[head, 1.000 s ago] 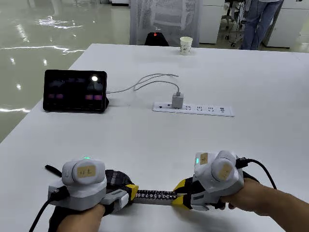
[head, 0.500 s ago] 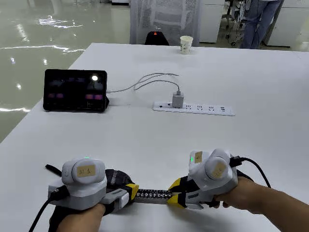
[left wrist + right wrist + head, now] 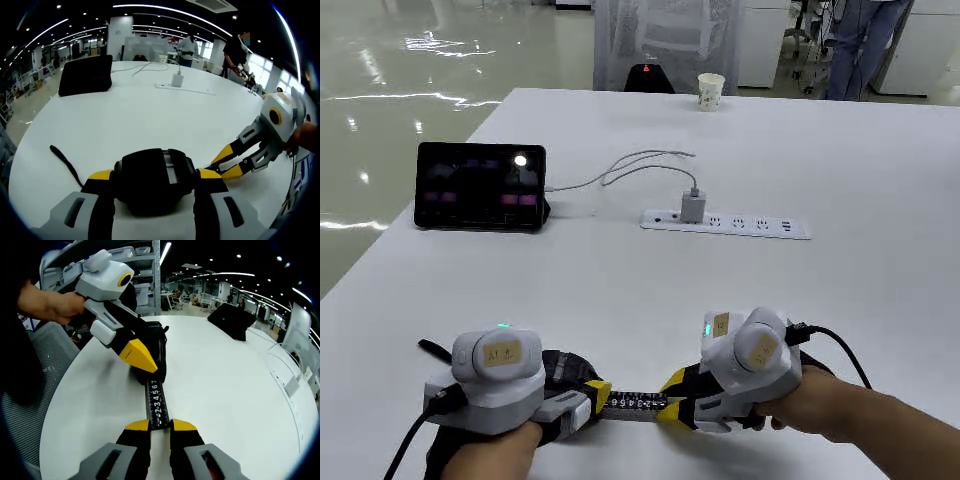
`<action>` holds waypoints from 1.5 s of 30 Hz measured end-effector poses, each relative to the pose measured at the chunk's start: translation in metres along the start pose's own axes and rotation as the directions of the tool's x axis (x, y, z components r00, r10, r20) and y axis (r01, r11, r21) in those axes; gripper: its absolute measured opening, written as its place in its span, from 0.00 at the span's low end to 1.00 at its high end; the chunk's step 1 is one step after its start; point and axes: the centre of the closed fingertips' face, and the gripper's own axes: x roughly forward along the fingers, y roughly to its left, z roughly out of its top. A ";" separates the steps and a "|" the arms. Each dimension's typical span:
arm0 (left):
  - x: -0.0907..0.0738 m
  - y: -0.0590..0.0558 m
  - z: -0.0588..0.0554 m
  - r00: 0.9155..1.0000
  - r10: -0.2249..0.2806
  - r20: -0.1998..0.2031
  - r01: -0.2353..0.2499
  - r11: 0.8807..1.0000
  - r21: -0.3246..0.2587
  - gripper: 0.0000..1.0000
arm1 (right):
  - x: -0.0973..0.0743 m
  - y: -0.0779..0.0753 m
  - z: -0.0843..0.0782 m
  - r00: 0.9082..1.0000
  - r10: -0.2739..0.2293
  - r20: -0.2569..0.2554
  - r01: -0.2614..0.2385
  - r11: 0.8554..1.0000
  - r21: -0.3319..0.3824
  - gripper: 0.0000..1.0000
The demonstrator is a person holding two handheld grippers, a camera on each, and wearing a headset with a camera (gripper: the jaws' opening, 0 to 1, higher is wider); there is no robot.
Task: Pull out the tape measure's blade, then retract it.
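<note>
Tape measure (image 3: 150,181) between left jaws, blade (image 3: 156,407) tip between right jaws

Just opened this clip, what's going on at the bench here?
A person works two handheld grippers over a white table. The left gripper is clamped around the black tape measure case. The right gripper pinches the end of the blade, which spans the short gap between them with only its first few numbers showing.
</note>
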 end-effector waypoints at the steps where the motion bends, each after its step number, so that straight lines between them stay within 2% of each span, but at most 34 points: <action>1: 0.000 0.000 0.000 1.000 0.000 0.000 0.000 1.000 0.000 0.59 | 0.001 0.000 0.001 1.000 0.001 0.001 -0.001 1.000 0.000 0.10; 45: 0.000 0.000 0.001 1.000 -0.002 0.000 0.002 1.000 -0.018 0.59 | 0.037 0.005 0.035 0.999 0.023 0.035 -0.022 1.000 -0.018 0.11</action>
